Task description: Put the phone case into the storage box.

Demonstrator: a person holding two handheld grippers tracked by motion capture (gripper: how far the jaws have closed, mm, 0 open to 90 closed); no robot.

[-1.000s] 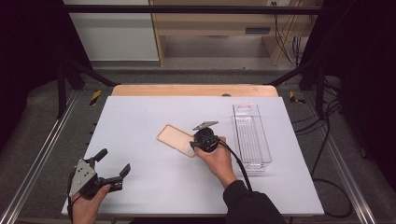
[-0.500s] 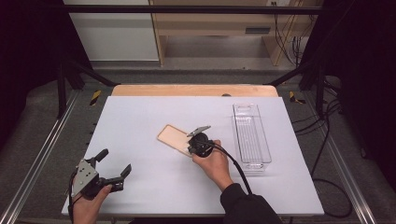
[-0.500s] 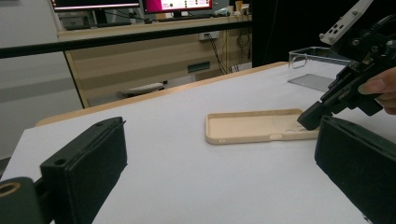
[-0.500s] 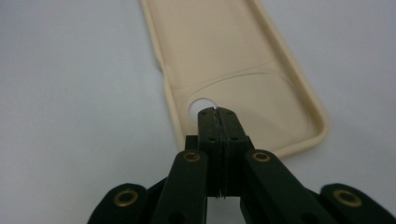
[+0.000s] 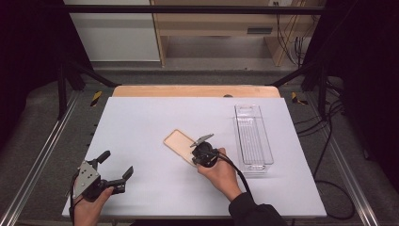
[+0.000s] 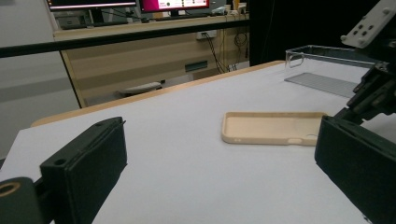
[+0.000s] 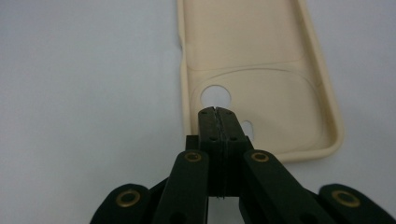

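Note:
A beige phone case (image 5: pixel 178 142) lies inside-up on the white table (image 5: pixel 141 117), near the middle. My right gripper (image 5: pixel 195 155) is at its near right end, a grey plate on top. In the right gripper view its jaws (image 7: pixel 217 113) are pressed together over the case's floor (image 7: pixel 261 60), just below the round camera hole, and I see nothing between them. My left gripper (image 5: pixel 116 164) rests open at the table's near left corner. In the left gripper view its two black pads (image 6: pixel 88 163) stand wide apart with bare table between them, and the case (image 6: pixel 271 126) lies farther off.
A clear plastic tray (image 5: pixel 253 136) lies lengthwise on the right of the table, just beyond the right hand; the left gripper view shows the tray (image 6: pixel 327 56) behind the right gripper (image 6: pixel 373 88). A wooden board edges the table's far side (image 5: pixel 195 91). Metal rails run along both sides.
The right hand has shifted a little toward the near side at the case's end. The case and the left gripper have stayed where they were.

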